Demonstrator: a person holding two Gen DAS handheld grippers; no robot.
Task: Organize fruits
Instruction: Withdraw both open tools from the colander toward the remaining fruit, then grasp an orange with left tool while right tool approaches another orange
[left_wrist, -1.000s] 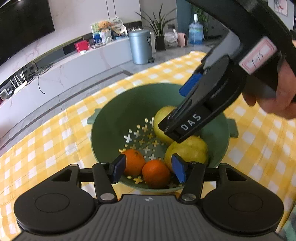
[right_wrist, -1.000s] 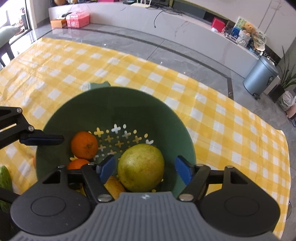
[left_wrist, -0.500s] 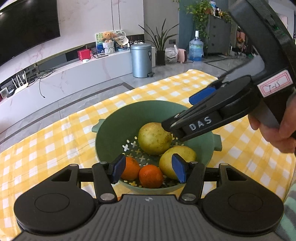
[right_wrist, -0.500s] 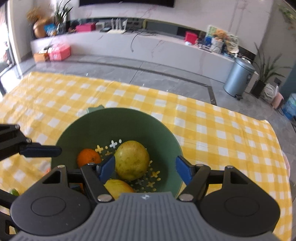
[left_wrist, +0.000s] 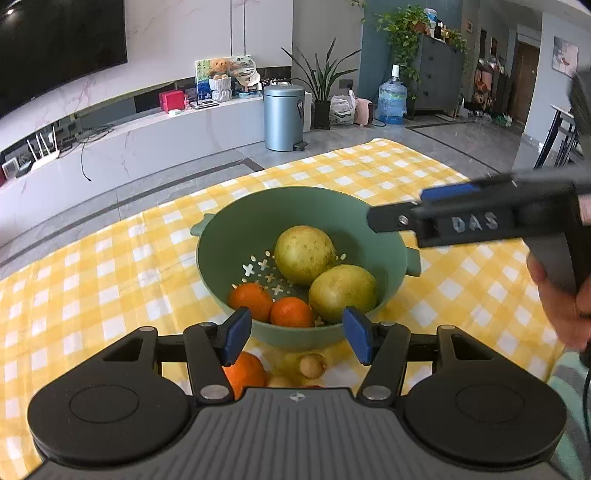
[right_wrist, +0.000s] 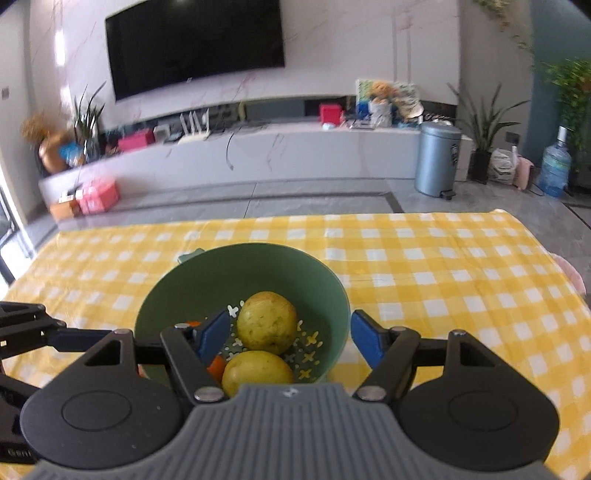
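Black gripper (left_wrist: 297, 334), blue pads (left_wrist: 236, 334), "DAS" lettering.

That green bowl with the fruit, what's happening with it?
A person is sorting fruit with a hand-held gripper in each hand. The green bowl sits on a yellow checked cloth and holds two yellow-green fruits and two oranges. Both the left hand-held gripper and the right hand-held gripper are open and holding nothing, near the bowl. Another orange and a small brown fruit lie on the cloth outside the bowl.
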